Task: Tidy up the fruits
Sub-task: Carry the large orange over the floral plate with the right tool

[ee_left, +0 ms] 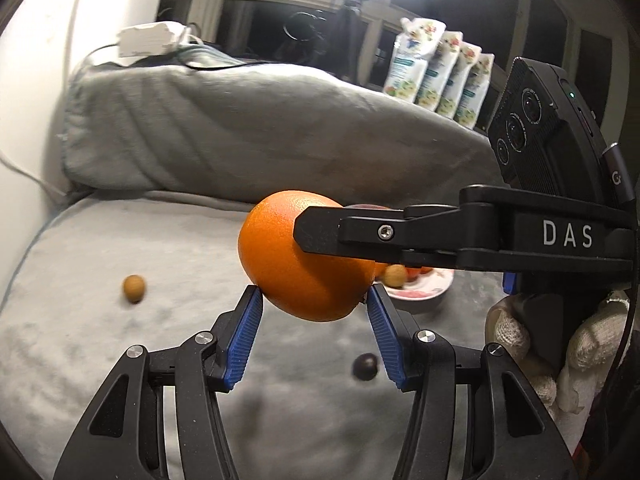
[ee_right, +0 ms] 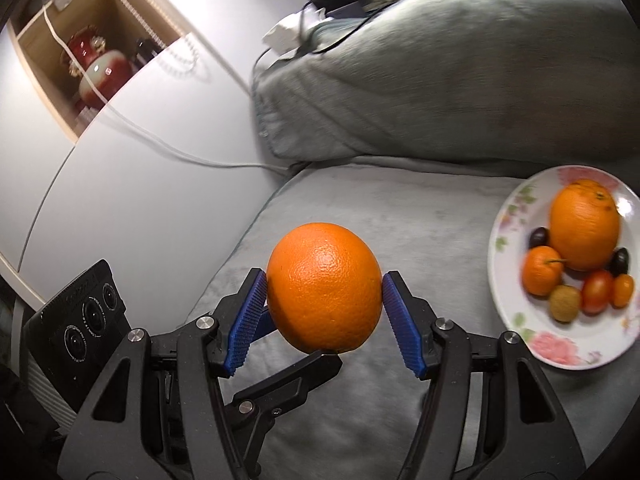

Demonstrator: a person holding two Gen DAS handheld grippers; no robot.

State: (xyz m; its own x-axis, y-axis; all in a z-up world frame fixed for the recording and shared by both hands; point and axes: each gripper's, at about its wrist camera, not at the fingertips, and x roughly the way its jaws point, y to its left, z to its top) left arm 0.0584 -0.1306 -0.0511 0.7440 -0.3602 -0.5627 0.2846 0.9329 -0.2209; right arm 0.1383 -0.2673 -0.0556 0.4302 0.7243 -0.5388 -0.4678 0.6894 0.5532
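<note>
While both grippers pinch one orange above the grey cushion, left gripper on its lower half and right gripper at mid-height, uneven motion could twist it free, rolling short of the plate at right!

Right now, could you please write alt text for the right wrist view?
A large orange is held off the grey cushion by both grippers, the right gripper pressing its sides and the left gripper meeting it from below. At right, a flowered plate holds more fruit.
</note>
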